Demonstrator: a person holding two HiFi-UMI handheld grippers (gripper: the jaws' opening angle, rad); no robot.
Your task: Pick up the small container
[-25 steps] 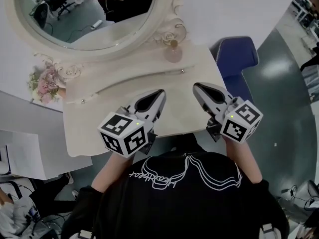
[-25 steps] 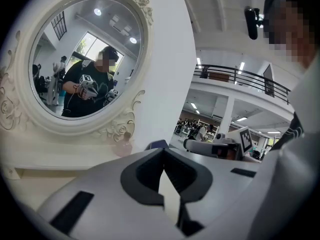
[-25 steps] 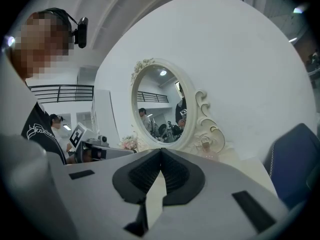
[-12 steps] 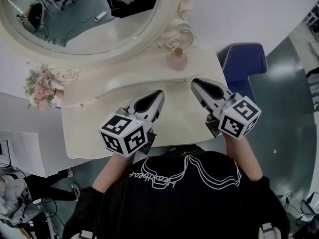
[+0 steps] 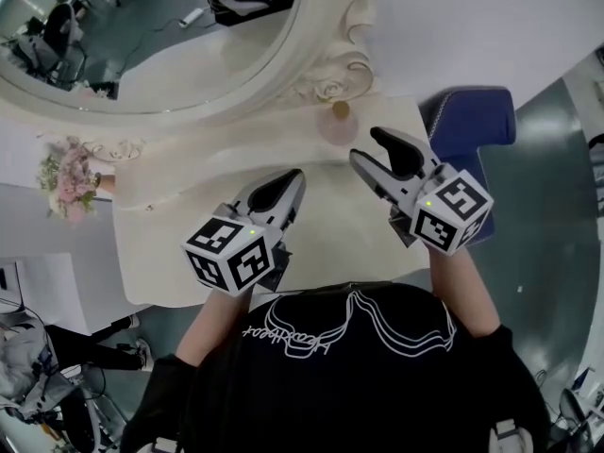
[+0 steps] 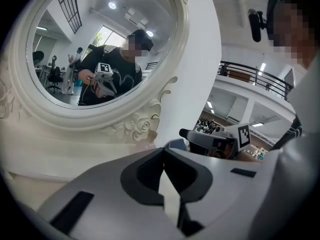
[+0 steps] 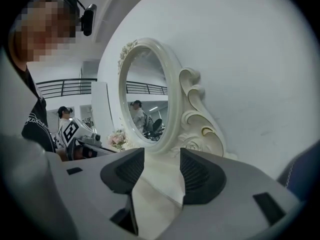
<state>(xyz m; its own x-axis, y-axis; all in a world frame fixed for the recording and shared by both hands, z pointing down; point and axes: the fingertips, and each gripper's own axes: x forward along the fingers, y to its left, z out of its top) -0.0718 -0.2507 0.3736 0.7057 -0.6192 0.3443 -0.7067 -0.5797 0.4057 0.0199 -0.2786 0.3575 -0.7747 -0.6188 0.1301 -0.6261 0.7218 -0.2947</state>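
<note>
Right gripper [image 5: 370, 147]: the jaws stood apart and had just been opening. The right gripper view [image 7: 162, 156] showed only the pale tabletop in the gap between them. Nothing was gripped and the pads touched nothing.

Left gripper [image 5: 294, 176]: the jaws were closed together at the tips, as the left gripper view [image 6: 164, 151] confirmed, and they held nothing. In the head view it lay at about eight o'clock from the right gripper, and both pointed away from the person over the table.

The small container [image 5: 335, 121], a pink bottle with a gold cap, stood upright on the back of the dressing table [image 5: 179, 253]. It was at about ten o'clock from the right gripper's tips, near them but clear of them. It was just below the carved rose at the foot of the mirror frame.

The oval mirror [image 5: 142, 55] took up the eleven o'clock part of the head view. A bunch of pink flowers [image 5: 61, 177] sat at nine o'clock, off the table's left end. A blue chair [image 5: 472, 125] stood at two o'clock from the right gripper, beside the table's right edge.
</note>
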